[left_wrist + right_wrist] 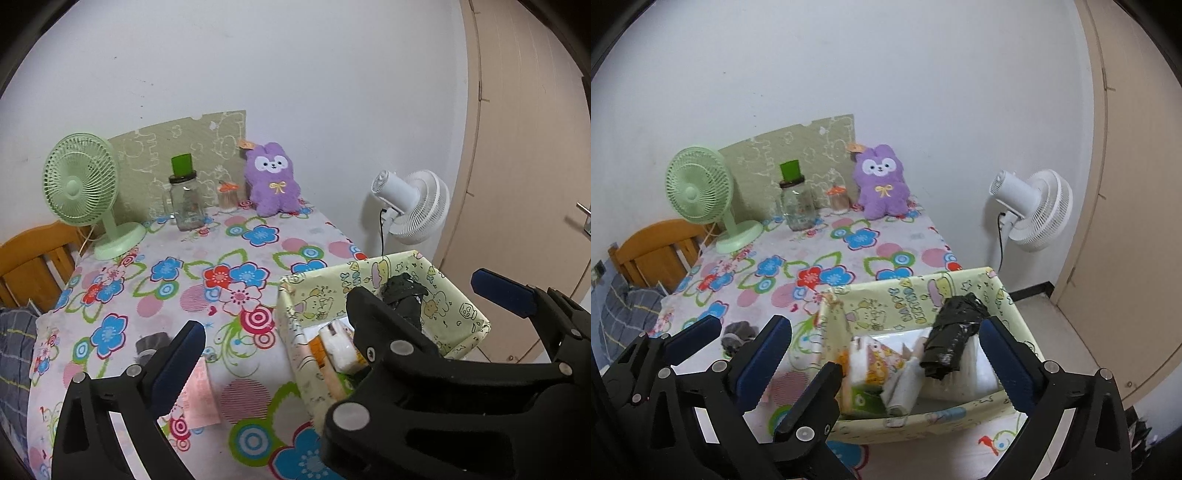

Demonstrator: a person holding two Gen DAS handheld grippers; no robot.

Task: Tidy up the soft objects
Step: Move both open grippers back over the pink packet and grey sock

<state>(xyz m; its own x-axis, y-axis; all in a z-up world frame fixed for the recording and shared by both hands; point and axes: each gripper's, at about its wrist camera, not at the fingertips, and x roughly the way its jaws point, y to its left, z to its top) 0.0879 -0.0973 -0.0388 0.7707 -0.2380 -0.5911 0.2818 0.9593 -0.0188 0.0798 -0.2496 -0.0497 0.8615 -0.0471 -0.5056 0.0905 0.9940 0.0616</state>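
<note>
Left wrist view: we see the left gripper (340, 306) with its blue-padded fingers (177, 365) spread wide and nothing between the pads. Its right finger reaches past the far side of the pale green cartoon-print open box (295, 306), which sits on the desk covered with a flower-print cloth (207, 251).

Right wrist view: the right gripper (886, 354) likewise stands wide open, empty, with the box (923, 424) between and just ahead of its fingers. The left gripper (720, 332) shows at lower left of this view, beside the box.

Inside the box we note a crumpled black plastic bag (955, 328) resting on top of white tissue packs (864, 365) and other packets; we cannot identify the smaller ones.

A small grey cloth bundle (737, 334) lies on the cloth left of the box, apart from it. The purple plush rabbit with a yellow bow (882, 181) sits upright at the far edge of the desk against the wall. Near it stand a clear glass jar with a green lid flap (796, 199) and a mint-green desk fan (701, 192). A white floor fan (1034, 210) stands to the right of the desk.
</note>
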